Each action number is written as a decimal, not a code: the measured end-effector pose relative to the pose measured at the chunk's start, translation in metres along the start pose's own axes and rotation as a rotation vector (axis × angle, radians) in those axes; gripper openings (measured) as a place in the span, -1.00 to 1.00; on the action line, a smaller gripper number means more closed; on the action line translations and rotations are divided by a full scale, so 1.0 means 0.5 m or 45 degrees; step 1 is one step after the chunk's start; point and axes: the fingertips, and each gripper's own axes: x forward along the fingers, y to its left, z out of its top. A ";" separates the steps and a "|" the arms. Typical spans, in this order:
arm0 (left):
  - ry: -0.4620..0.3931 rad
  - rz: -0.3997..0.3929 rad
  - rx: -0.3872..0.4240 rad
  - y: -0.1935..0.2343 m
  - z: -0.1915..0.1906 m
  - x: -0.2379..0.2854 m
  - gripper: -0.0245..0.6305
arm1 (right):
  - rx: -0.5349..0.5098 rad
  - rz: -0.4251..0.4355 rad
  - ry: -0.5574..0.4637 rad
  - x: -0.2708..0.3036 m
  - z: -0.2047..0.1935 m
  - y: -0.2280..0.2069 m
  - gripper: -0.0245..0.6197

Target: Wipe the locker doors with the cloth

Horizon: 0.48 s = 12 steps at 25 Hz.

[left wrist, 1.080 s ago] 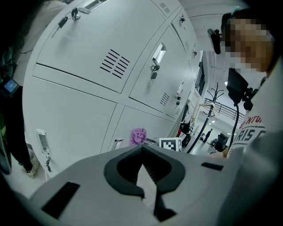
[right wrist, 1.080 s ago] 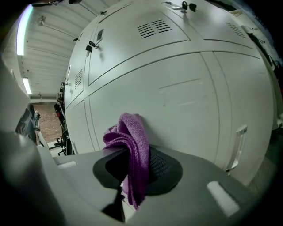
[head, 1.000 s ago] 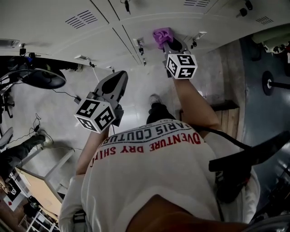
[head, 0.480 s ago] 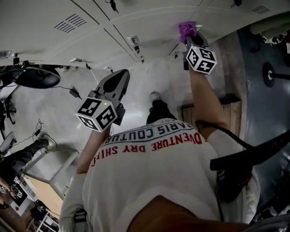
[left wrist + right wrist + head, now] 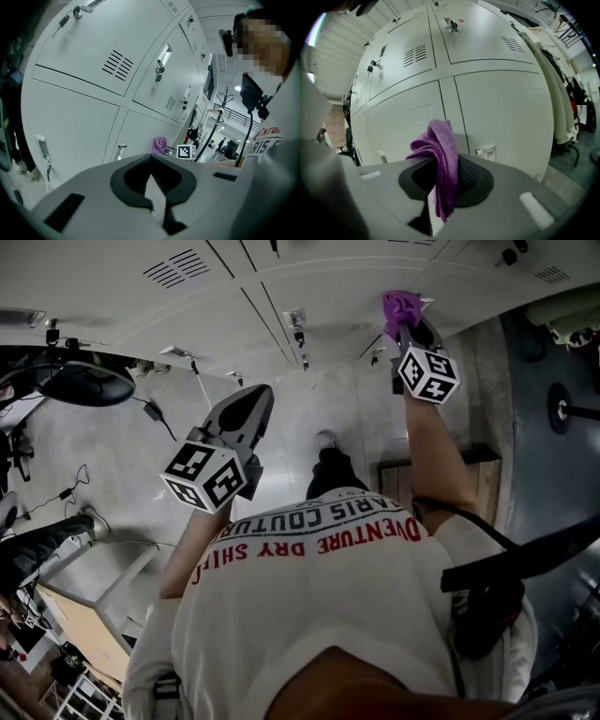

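A folded purple cloth (image 5: 440, 154) is pinched in my right gripper (image 5: 443, 187), whose jaws are shut on it. In the head view that gripper (image 5: 410, 326) holds the cloth (image 5: 401, 306) against a lower grey locker door (image 5: 328, 292) near its handle. The left gripper view also catches the cloth (image 5: 160, 144) far off by the lockers (image 5: 84, 117). My left gripper (image 5: 246, 411) hangs back from the lockers at the left, jaws shut with nothing in them (image 5: 157, 197).
The grey locker doors (image 5: 497, 103) have vents, key locks (image 5: 159, 70) and small handles (image 5: 486, 151). Coats (image 5: 558, 84) hang at the lockers' right end. A wooden bench (image 5: 441, 474) stands below my right arm. A fan (image 5: 84, 385) and cables lie on the floor at the left.
My right gripper has slid the cloth to the right along the lower locker doors, then held about still. My left gripper has barely moved.
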 end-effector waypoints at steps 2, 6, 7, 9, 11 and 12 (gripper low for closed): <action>-0.007 0.015 -0.004 0.005 -0.002 -0.013 -0.93 | 0.002 0.070 -0.010 -0.006 -0.005 0.038 -0.74; -0.017 0.045 -0.022 0.017 -0.012 -0.037 -0.93 | -0.013 0.249 -0.009 -0.011 -0.030 0.147 -0.74; -0.020 0.053 -0.026 0.021 -0.014 -0.043 -0.93 | -0.032 0.293 0.005 -0.007 -0.041 0.176 -0.74; -0.023 0.074 -0.035 0.029 -0.019 -0.055 -0.93 | -0.063 0.370 0.040 0.003 -0.068 0.232 -0.74; -0.022 0.099 -0.050 0.040 -0.026 -0.067 -0.93 | -0.070 0.435 0.071 0.013 -0.097 0.277 -0.74; -0.020 0.113 -0.057 0.046 -0.030 -0.073 -0.93 | -0.068 0.462 0.083 0.019 -0.110 0.295 -0.74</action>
